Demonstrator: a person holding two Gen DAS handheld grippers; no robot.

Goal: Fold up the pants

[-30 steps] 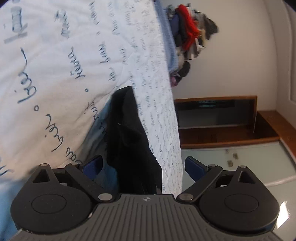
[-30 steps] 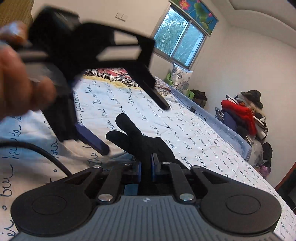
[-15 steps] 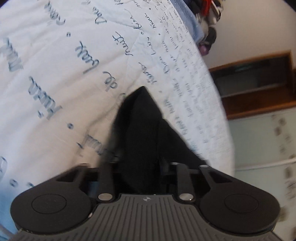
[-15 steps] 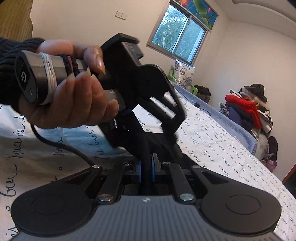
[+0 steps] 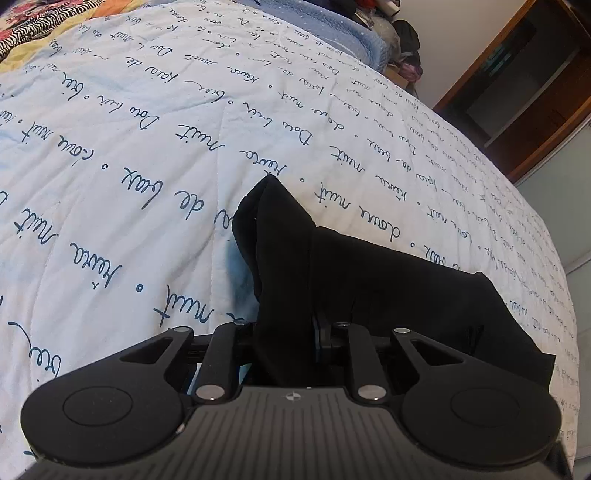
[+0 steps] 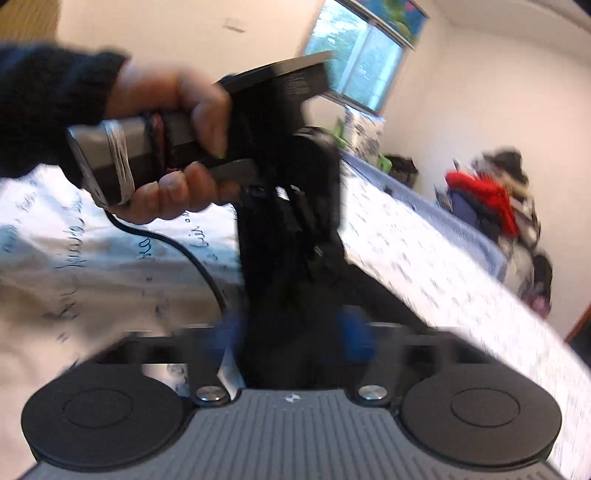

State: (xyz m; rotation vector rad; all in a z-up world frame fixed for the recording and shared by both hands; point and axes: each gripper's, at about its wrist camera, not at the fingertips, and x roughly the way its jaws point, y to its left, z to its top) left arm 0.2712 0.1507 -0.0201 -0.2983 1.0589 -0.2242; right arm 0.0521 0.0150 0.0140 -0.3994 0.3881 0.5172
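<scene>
The black pants (image 5: 354,273) lie bunched on the white script-printed quilt (image 5: 147,155). My left gripper (image 5: 284,328) is shut on a fold of the pants, which rises between its fingers. In the blurred right wrist view, my right gripper (image 6: 291,332) has its blue pads (image 6: 354,332) spread apart, with black pants cloth (image 6: 288,302) between them. The person's hand holds the left gripper (image 6: 280,155) just ahead of it, over the same cloth.
A pile of clothes (image 6: 495,206) sits past the bed's far right side. A wooden cabinet (image 5: 517,85) stands beyond the bed edge. A window (image 6: 362,70) is in the far wall. A zebra-print cloth (image 5: 40,22) lies at the quilt's far corner.
My left gripper closed on the pants and lifted the fold. My right gripper, shut on the cloth before, now has its pads spread apart. The right view has turned blurry with motion.
</scene>
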